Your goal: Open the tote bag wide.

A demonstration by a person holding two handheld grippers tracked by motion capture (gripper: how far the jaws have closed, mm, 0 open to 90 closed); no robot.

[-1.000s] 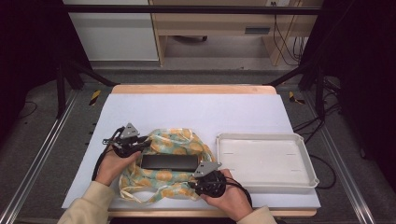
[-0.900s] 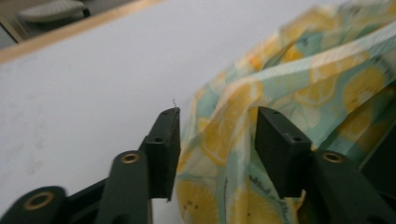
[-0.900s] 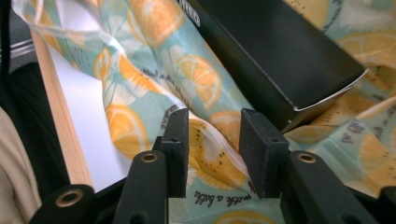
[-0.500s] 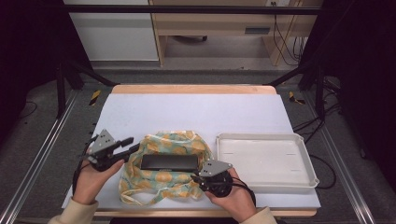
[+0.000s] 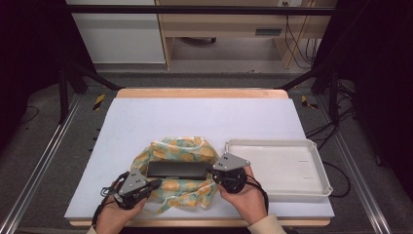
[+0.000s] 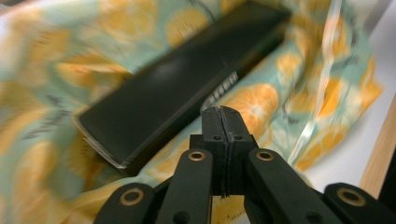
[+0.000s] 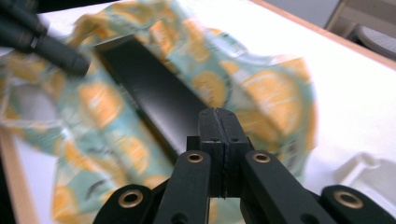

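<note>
1. A white tray (image 5: 292, 168) sits just right of the right tool, shallow, with a raised rim.
2. The pale surface (image 5: 195, 119) stretches away beyond both tools, with a wooden edge (image 5: 199, 92) at its far side.
3. A light cabinet (image 5: 119, 39) and a wooden desk (image 5: 219, 22) stand on the floor well beyond the tools.
4. Black cables (image 5: 292, 34) hang far off to the right.

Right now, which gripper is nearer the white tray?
Right. The right gripper sits just beside the white tray, by its left edge; the left gripper is across the orange-print bag, at its near-left corner.
</note>
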